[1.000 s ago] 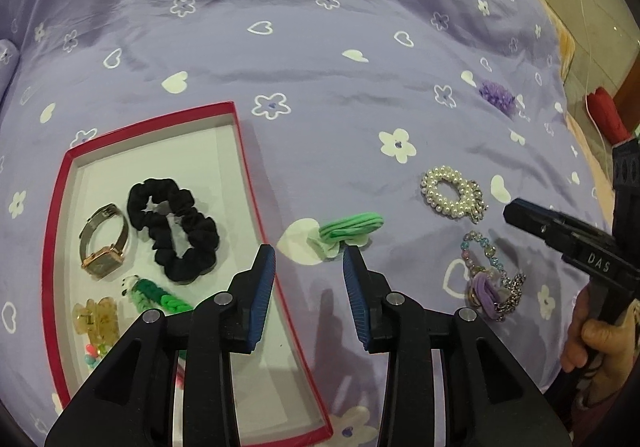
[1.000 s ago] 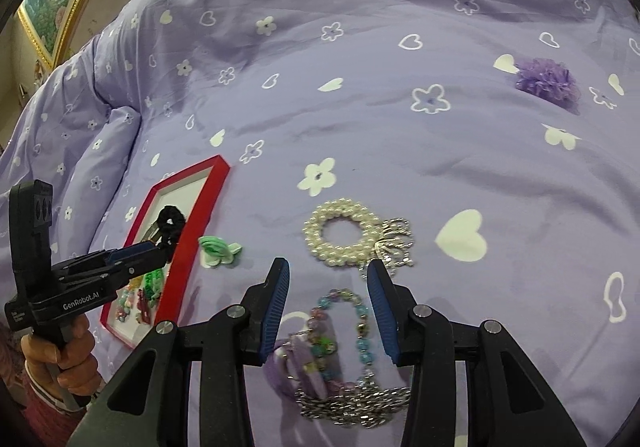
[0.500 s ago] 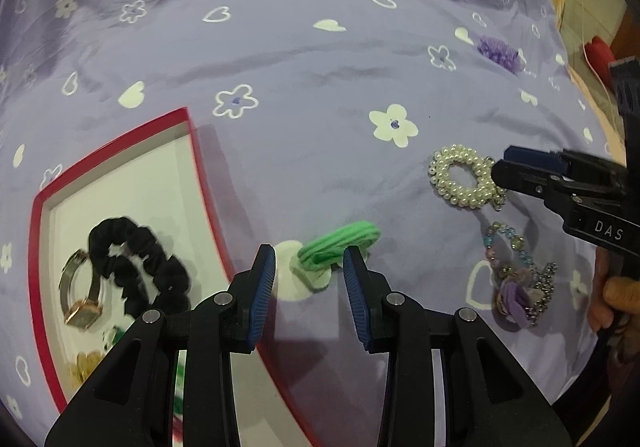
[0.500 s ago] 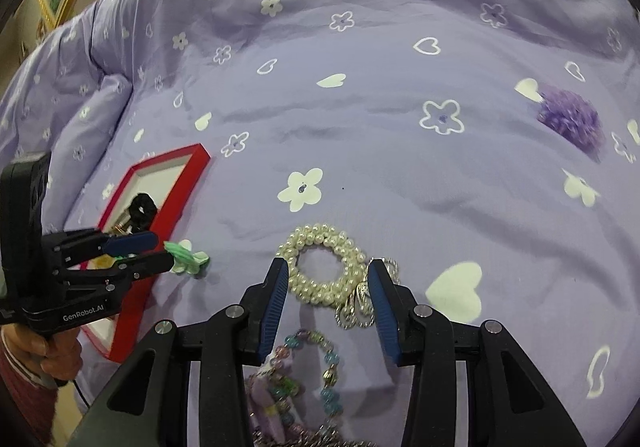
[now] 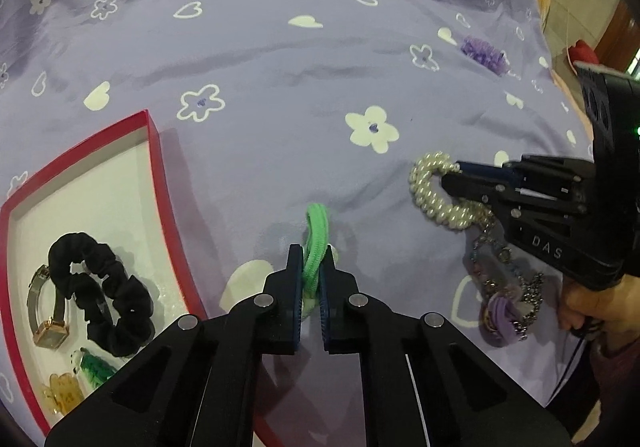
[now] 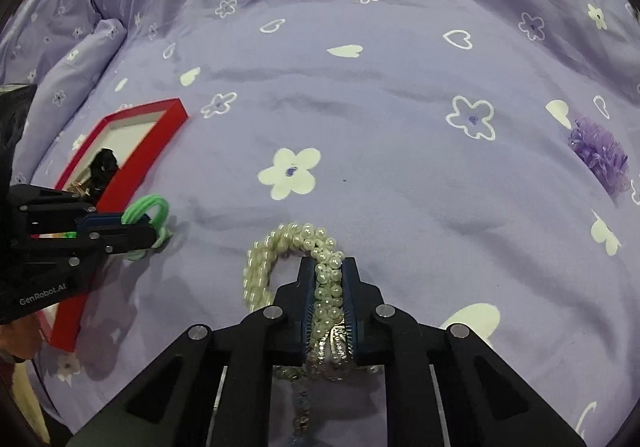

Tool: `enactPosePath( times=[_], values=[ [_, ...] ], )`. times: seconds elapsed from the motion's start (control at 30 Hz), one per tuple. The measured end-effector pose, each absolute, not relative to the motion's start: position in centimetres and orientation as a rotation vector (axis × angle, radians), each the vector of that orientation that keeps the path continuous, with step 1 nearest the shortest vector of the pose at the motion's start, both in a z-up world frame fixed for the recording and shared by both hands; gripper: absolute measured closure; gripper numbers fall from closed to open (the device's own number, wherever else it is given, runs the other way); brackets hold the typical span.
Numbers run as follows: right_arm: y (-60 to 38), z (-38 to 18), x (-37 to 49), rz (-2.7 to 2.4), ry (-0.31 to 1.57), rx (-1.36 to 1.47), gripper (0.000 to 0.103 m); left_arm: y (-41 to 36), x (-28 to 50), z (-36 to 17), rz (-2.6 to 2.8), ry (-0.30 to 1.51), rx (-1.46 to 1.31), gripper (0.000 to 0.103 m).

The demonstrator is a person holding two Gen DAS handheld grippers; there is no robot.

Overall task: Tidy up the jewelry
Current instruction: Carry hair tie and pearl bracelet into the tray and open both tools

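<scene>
Left gripper (image 5: 313,273): jaws closed on the green hair tie (image 5: 317,243), pinched across the near part of its loop; the rest of the loop stands up on the bed (image 5: 280,59), centre of the left wrist frame, just right of the red tray (image 5: 170,207). Judged light, soft and springy. It will flatten under the pads and should not slip. A pinch across both cords of the loop looks adequate.

Right gripper (image 6: 329,279): jaws closed on the pearl bracelet (image 6: 276,247), lower centre of the right wrist frame, gripping the beaded band where silver charms hang. Judged light but bumpy and slick; round beads may roll between the pads. The free loop will sag once raised. Best held across the strands, firmly but not hard, since the stringing may be delicate.

Tray, lower left in the left wrist view, holds a black scrunchie (image 5: 106,291) and a watch (image 5: 48,327). A beaded bracelet (image 5: 504,299) lies loose on the bed at lower right.
</scene>
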State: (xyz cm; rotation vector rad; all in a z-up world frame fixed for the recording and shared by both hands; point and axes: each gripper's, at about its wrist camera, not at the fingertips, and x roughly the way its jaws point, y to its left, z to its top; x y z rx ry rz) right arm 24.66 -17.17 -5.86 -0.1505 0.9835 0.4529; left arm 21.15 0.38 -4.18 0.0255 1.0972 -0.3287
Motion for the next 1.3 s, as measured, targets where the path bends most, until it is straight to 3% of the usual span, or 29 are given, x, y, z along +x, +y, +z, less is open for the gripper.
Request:
enactPosePath(
  times=[0.5, 1.3],
  values=[
    [-16.3, -2.5, 21.1, 0.518, 0.906, -0.014, 0.091, 3.8, 17.4, -0.2, -0.306, 1.008, -0.109, 0.097],
    [-8.8, 0.8, 17.6, 0.681, 0.837, 0.025, 0.092, 13.4, 11.1, 1.2, -0.146, 0.947, -0.259, 0.097]
  ],
)
